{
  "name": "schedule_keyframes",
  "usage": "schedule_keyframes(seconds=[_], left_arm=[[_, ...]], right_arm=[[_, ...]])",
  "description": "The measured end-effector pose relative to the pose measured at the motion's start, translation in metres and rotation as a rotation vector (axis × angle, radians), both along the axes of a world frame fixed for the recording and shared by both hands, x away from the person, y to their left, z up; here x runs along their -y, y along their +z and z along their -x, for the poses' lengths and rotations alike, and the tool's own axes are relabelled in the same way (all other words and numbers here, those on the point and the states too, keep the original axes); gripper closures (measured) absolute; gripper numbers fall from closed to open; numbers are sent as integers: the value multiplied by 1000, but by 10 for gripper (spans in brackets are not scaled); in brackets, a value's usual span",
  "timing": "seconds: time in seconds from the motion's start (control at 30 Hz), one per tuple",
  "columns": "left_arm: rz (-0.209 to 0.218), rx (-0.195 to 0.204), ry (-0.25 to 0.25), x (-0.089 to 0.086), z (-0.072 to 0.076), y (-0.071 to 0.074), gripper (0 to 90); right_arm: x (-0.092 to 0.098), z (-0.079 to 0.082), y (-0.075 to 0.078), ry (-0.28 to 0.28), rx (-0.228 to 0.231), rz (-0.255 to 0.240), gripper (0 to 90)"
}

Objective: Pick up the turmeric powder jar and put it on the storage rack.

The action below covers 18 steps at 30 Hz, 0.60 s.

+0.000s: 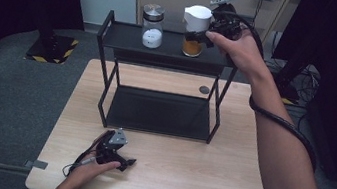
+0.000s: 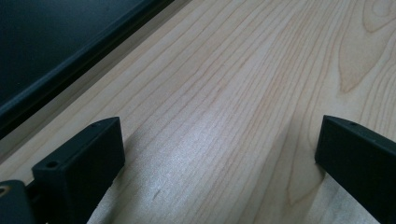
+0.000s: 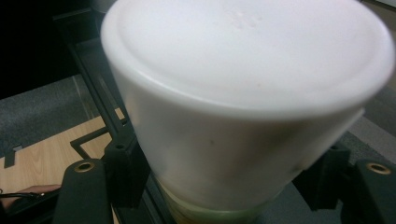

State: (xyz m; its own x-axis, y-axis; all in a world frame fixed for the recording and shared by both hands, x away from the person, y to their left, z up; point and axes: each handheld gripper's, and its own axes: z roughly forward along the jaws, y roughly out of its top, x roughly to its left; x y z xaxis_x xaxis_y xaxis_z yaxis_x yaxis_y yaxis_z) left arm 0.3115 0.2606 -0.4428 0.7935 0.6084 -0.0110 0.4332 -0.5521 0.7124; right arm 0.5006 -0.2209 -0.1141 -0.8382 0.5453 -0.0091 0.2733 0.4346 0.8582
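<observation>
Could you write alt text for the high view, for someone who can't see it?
A person's right gripper clamps a white-capped jar of orange stuff on a black shelf's top level, beside a silver-lidded jar. The left gripper rests open on the wooden table.

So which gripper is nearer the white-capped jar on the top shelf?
Right. The right gripper is shut on the white-capped jar on the rack's top shelf. The left gripper rests open on the table, near its front edge.
</observation>
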Motion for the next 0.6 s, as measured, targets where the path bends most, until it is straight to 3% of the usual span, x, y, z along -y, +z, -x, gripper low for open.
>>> schedule_keyframes(seconds=[0.43, 0.6], left_arm=[[0, 0, 0, 0, 0, 0, 0], [0, -1, 0, 0, 0, 0, 0]], right_arm=[[-1, 0, 2, -4, 4, 9, 296], [-4, 2, 5, -8, -2, 27, 222]])
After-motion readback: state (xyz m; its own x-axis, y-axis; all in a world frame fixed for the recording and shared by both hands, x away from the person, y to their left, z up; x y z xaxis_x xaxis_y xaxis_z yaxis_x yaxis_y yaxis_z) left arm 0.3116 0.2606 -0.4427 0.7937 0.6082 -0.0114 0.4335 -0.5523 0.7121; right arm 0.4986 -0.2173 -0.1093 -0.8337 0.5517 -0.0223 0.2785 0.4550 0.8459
